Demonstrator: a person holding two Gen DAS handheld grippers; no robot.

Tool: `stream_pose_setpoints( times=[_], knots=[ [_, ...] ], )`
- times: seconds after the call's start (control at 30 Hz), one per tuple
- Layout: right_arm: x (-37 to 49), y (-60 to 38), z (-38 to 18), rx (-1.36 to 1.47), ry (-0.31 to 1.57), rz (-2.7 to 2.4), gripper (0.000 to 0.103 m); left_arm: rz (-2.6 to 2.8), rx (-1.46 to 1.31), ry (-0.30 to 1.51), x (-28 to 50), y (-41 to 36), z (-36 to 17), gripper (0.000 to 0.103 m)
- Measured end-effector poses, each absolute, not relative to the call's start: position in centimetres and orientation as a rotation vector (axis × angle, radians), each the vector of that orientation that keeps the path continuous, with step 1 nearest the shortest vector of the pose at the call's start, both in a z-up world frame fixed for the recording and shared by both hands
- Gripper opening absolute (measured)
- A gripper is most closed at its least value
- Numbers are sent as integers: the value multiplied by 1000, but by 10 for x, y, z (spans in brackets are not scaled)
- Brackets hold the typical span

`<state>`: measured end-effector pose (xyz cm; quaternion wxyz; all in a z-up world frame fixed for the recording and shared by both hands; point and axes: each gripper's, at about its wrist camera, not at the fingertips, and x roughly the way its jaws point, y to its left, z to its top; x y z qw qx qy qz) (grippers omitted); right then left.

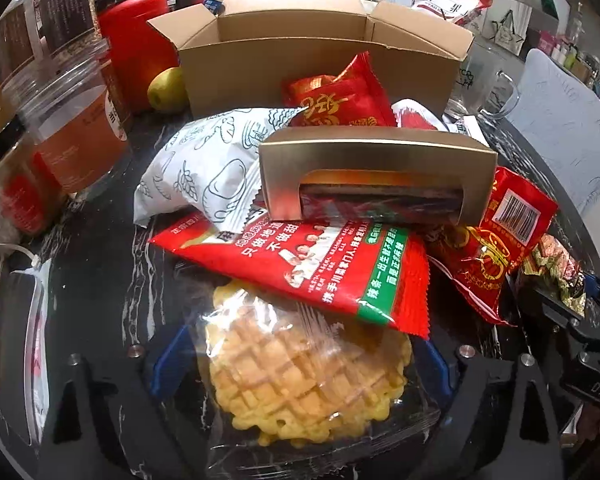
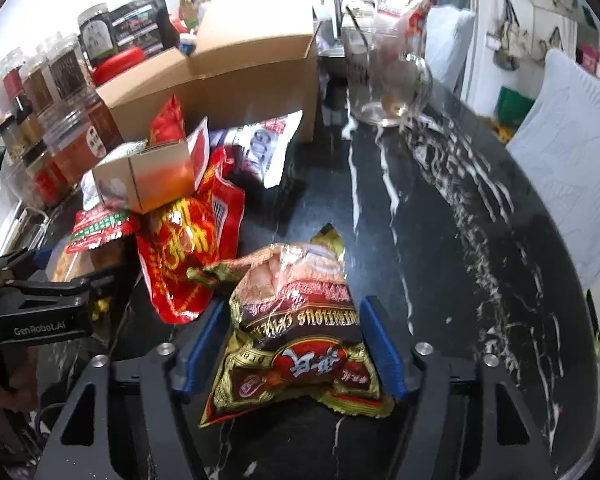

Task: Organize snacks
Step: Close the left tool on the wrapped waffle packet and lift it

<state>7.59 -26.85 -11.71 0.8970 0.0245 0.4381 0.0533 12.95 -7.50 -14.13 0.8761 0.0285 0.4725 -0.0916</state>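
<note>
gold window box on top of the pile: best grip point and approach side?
Grip the gold window box across its short depth, one finger on the windowed front wall, one on the back wall, coming down from above. It lies flat on top of loose packets, so its sides are crowded and its top is free. Its rigid walls suit the tool.

A green apple (image 1: 167, 90) is seen just beside a red canister (image 1: 138, 46). Left of the canister, clear jars (image 1: 70, 136) with dark lids are lined up. Well to its right, glass mugs (image 2: 384, 76) are set on the black marble table (image 2: 460, 216).
</note>
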Motion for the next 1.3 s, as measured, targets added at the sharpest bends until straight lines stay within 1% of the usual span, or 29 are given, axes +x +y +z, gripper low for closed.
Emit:
stream_pose_setpoints(
  times=[0.1, 0.23, 0.27, 0.3, 0.43, 0.63, 0.77, 0.87, 0.97, 1.07, 1.13, 1.17, 1.2, 1.23, 1.3],
  knots=[
    [76, -271, -117, 61, 895, 118, 74, -205, 62, 983, 126, -66, -137, 90],
    [76, -269, -118, 31, 892, 106, 74, -261, 71, 995, 117, -66, -135, 89],
    [75, -268, -118, 17, 891, 107, 70, -272, 67, 997, 115, -67, -134, 89],
    [75, -266, -119, 8, 888, 109, 63, -285, 64, 999, 113, -69, -134, 89],
    [73, -263, -118, 9, 883, 113, 56, -331, 46, 995, 102, -70, -131, 88],
    [65, -264, -117, 56, 868, 122, 54, -346, 17, 980, 90, -66, -127, 87],
    [59, -264, -115, 72, 863, 140, 53, -356, 21, 944, 79, -63, -115, 86],
    [53, -261, -114, 66, 857, 149, 53, -361, 14, 922, 70, -61, -106, 75],
    [49, -260, -112, 73, 851, 147, 53, -349, 48, 923, 69, -62, -104, 75],
    [46, -257, -110, 64, 847, 140, 53, -344, 42, 931, 71, -66, -112, 77],
    [44, -256, -109, 64, 842, 142, 53, -334, -11, 962, 75, -62, -118, 92],
    [43, -256, -108, 69, 840, 144, 53, -325, -35, 1006, 79, -59, -124, 103],
    [42, -255, -108, 74, 839, 144, 53, -328, -56, 1049, 81, -57, -130, 103],
    [41, -256, -108, 78, 840, 143, 53, -326, -61, 1024, 78, -56, -128, 103],
    [40, -256, -108, 88, 843, 143, 53, -319, -50, 1036, 78, -57, -129, 103]
  ],
)
